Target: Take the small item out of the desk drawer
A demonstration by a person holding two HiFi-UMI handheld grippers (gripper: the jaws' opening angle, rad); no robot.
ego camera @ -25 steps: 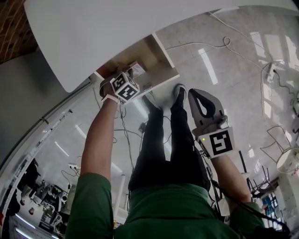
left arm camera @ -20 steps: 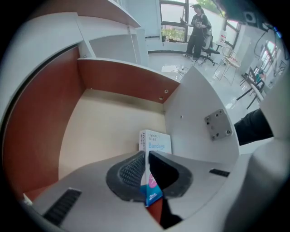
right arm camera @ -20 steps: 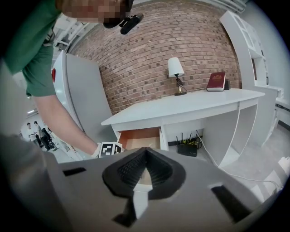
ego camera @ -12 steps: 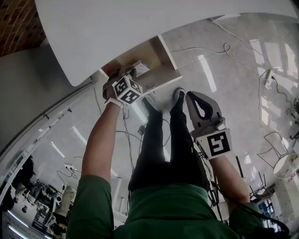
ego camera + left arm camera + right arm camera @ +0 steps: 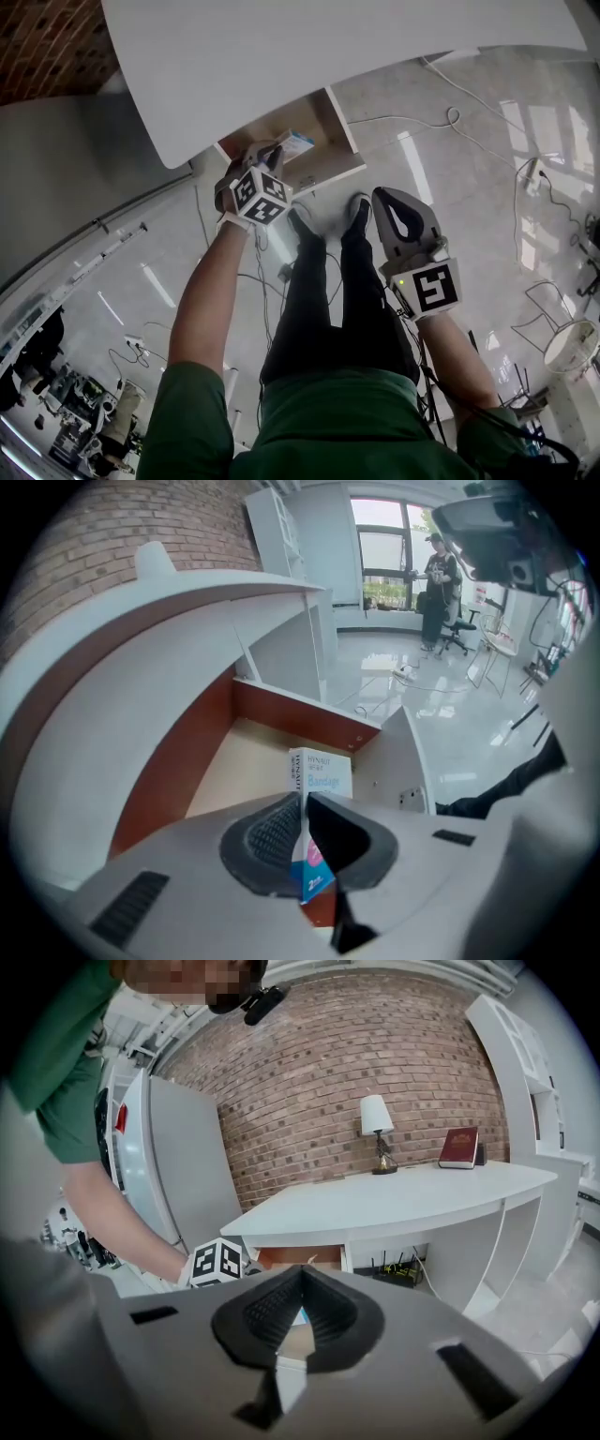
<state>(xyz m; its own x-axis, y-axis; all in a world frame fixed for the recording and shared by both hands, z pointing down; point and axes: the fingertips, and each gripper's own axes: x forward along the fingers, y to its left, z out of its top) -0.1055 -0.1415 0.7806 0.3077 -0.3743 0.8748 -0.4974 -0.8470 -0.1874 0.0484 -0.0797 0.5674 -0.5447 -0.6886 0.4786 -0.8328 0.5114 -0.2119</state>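
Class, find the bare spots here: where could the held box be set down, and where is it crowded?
The desk top is bare from the drawer end up to the lamp and red book, which crowd its far end. The drawer has bare wooden floor left of the bandage box gripped by the left gripper.

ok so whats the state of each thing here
drawer, pulled open
bandage box, clamped in the left jaws, over the open drawer
left gripper, jaws shut on the bandage box
right gripper, jaws shut, empty, back from the desk
book, closed, standing upright on the desk
lamp, upright, looks unlit
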